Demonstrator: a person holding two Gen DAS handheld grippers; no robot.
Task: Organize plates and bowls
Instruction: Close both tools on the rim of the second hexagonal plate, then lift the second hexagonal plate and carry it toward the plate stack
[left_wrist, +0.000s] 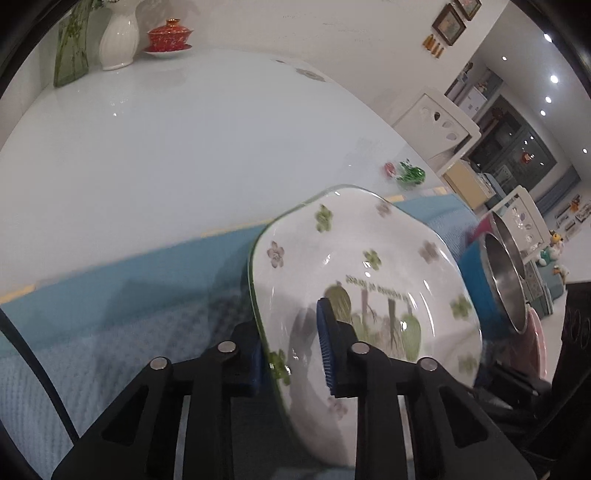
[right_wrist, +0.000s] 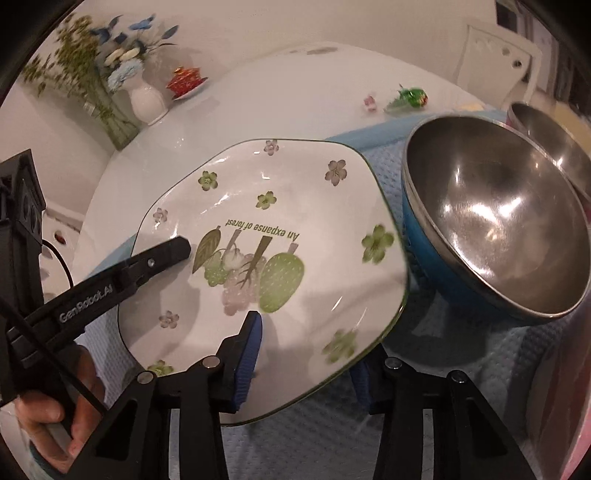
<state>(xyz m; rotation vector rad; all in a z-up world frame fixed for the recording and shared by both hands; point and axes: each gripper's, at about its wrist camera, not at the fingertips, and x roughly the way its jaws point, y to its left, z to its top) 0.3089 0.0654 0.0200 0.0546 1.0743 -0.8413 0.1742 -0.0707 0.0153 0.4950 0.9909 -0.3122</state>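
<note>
A white square plate with green and purple flowers and a cactus print (left_wrist: 369, 273) (right_wrist: 280, 221) is held tilted above the blue mat. My left gripper (left_wrist: 291, 354) is shut on the plate's rim, one finger on each face; it also shows in the right wrist view (right_wrist: 162, 254) at the plate's left edge. My right gripper (right_wrist: 306, 354) straddles the plate's near rim with a gap still showing, so it looks open. A blue bowl with a steel inside (right_wrist: 495, 225) (left_wrist: 491, 291) sits just right of the plate, with a second steel bowl (right_wrist: 554, 147) behind it.
A blue woven mat (left_wrist: 110, 314) (right_wrist: 461, 369) covers the near part of the white table (left_wrist: 184, 140). A pink plate (left_wrist: 535, 339) lies under the bowls. A white vase (left_wrist: 118, 37), a red lidded cup (left_wrist: 170, 37) and a green candy (left_wrist: 410, 173) stand farther back.
</note>
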